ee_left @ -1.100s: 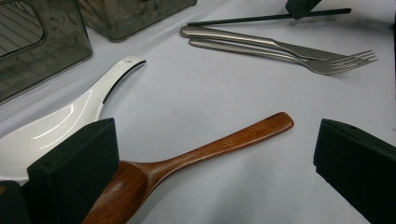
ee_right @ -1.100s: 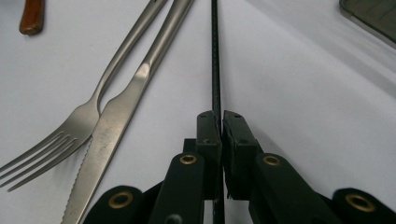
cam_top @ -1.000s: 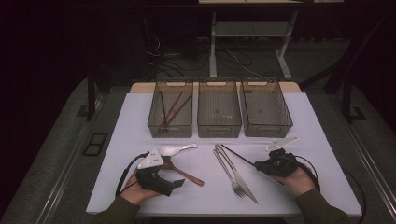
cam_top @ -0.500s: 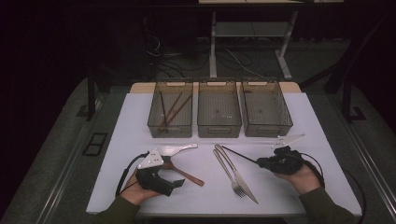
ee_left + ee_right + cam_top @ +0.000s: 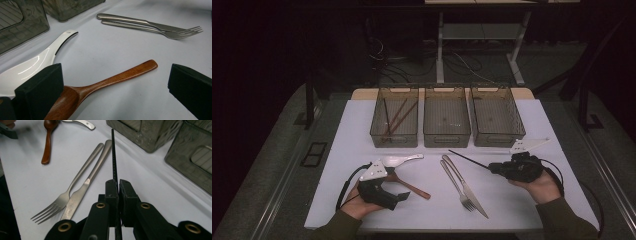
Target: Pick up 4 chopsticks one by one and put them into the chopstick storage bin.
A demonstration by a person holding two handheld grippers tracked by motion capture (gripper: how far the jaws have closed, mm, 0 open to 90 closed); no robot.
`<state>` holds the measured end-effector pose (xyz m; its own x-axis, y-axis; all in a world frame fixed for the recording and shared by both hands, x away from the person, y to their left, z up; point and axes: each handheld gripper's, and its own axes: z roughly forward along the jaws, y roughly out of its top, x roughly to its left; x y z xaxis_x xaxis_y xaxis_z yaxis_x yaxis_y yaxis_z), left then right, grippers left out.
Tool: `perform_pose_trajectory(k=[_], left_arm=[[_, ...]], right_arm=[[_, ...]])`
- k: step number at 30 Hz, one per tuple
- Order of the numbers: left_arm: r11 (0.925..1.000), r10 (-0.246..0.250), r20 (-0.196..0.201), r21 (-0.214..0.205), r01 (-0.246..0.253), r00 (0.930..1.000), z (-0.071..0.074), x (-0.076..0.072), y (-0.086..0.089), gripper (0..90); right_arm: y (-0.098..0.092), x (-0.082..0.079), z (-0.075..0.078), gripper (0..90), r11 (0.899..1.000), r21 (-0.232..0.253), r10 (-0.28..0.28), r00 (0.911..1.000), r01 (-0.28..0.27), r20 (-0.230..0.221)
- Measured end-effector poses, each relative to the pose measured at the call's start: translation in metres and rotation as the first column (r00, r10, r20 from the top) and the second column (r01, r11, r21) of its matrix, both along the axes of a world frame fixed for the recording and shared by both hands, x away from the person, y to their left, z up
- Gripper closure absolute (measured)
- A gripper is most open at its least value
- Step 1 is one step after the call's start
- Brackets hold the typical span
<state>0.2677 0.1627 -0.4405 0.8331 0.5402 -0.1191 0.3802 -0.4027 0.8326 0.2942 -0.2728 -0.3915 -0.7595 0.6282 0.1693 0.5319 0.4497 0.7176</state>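
open tabletop [image 5: 532, 125] right of the fork [image 5: 458, 185] and knife [image 5: 467, 187], three bins [image 5: 447, 120] beyond

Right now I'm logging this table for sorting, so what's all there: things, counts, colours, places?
bins: three, smoky clear, in a row at the far side of the table.
sticks: several, brown, in the left bin.
white spoon: one, white, front left.
wooden spoon: one, brown, beside the white spoon.
fork: one, steel, front middle.
knife: one, steel, alongside the fork.
black stick: one, black, in the right gripper.
table: one, white top.
left gripper: open, over the wooden spoon.
right gripper: shut on the black stick.
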Motion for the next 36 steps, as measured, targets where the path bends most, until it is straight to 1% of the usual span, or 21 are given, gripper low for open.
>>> perform_pose_trajectory(k=[1, 8, 9, 14, 21, 28, 36], left_arm=[[1.0, 0.001, 0.0, 0.0, -0.001, 1.0, 0.0, 0.0, 0.0, 0.0], [1.0, 0.003, -0.003, 0.001, -0.003, 1.0, 0.0, 0.0, 0.0, 0.0], [1.0, 0.003, -0.003, 0.003, -0.003, 1.0, 0.0, 0.0, 0.0, 0.0], [1.0, 0.005, -0.002, 0.002, -0.005, 1.0, -0.001, 0.0, 0.0, 0.0], [1.0, 0.004, 0.001, 0.005, -0.004, 1.0, -0.001, 0.001, 0.0, 0.0], [1.0, 0.004, 0.0, 0.004, -0.004, 1.0, -0.001, 0.001, 0.0, 0.0], [1.0, 0.003, -0.001, 0.007, -0.003, 1.0, -0.001, 0.0, 0.0, 0.0]], right_arm=[[0.0, 0.001, 0.001, 85.6, 1.0, 0.001, 0.006, 1.0, -0.006, 0.008], [0.007, 0.005, 0.008, 85.6, 0.999, 0.018, 0.031, 0.9993, -0.031, 0.021], [0.008, 0.006, 0.009, 85.6, 0.999, 0.022, 0.033, 0.9993, -0.034, 0.015], [0.014, 0.012, 0.013, 85.6, 0.998, 0.037, 0.046, 0.9985, -0.047, 0.03], [0.024, 0.019, 0.02, 85.6, 0.996, 0.052, 0.066, 0.9972, -0.068, 0.036], [0.035, 0.027, 0.03, 85.6, 0.995, 0.068, 0.074, 0.995, -0.079, 0.067], [0.05, 0.04, 0.038, 85.6, 0.994, 0.068, 0.076, 0.9926, -0.083, 0.095]])
